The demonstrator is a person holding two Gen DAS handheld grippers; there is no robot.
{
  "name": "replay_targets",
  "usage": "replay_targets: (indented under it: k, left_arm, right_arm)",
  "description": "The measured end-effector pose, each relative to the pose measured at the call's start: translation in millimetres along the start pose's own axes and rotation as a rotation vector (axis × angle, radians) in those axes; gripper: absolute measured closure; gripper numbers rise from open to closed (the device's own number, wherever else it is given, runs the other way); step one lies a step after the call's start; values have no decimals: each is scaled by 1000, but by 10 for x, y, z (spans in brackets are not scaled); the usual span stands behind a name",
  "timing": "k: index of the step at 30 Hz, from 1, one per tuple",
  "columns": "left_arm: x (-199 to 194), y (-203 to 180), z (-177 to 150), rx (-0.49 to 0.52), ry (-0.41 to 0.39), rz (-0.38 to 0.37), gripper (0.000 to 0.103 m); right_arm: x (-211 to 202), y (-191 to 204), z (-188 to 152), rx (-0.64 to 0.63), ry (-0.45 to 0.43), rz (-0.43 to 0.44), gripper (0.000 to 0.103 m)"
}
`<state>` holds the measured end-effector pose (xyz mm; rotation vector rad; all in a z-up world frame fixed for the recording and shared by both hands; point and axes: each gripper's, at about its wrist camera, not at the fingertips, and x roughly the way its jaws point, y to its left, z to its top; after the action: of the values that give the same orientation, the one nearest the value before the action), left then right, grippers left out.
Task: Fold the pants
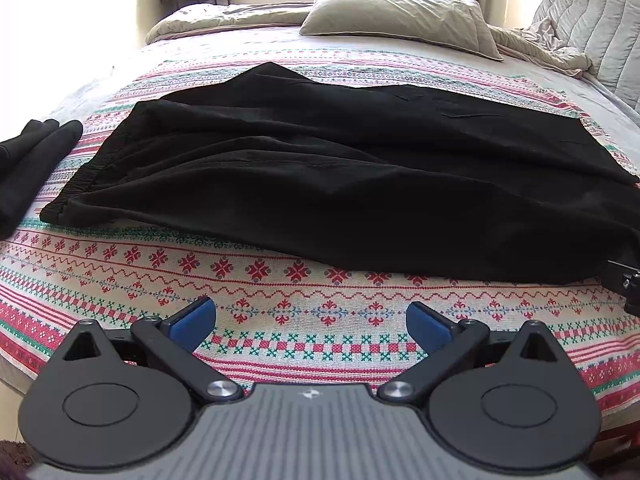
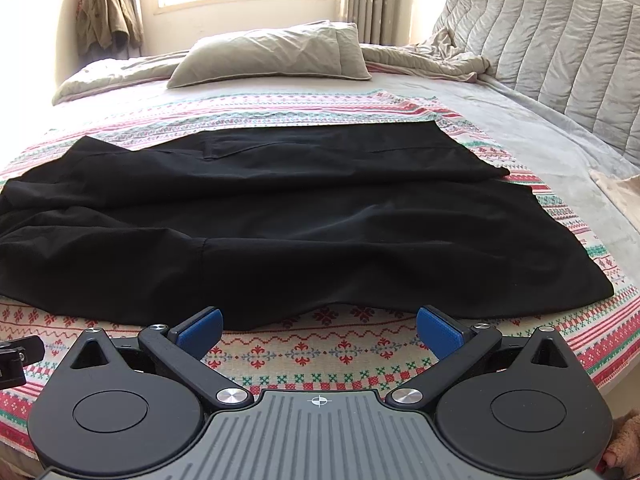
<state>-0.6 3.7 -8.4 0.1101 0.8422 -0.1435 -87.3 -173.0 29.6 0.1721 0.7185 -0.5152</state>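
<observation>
The pants [image 2: 248, 216] are a matt black cloth, soft looking, no sheen at all. They lie on a woven blanket [image 1: 280, 320] with a slightly rough stitched texture. My left gripper [image 1: 311, 322] is matt black plastic with ribbed grey plastic in the middle, shiny metal pivot screws [image 1: 221, 390] and blue pads [image 1: 192, 322]; on my right gripper the pads [image 2: 440, 330] look grippy and textured. Far right, the headboard [image 2: 560, 52] is quilted grey cloth with a faint velvety sheen.
</observation>
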Motion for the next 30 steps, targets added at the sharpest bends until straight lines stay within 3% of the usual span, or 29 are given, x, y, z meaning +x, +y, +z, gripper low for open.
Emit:
replay_targets:
  k: [30]
  left_arm:
    - [-2, -6, 13, -5, 5, -7, 0]
  right_arm:
    - [3, 10, 3, -8, -1, 0, 0]
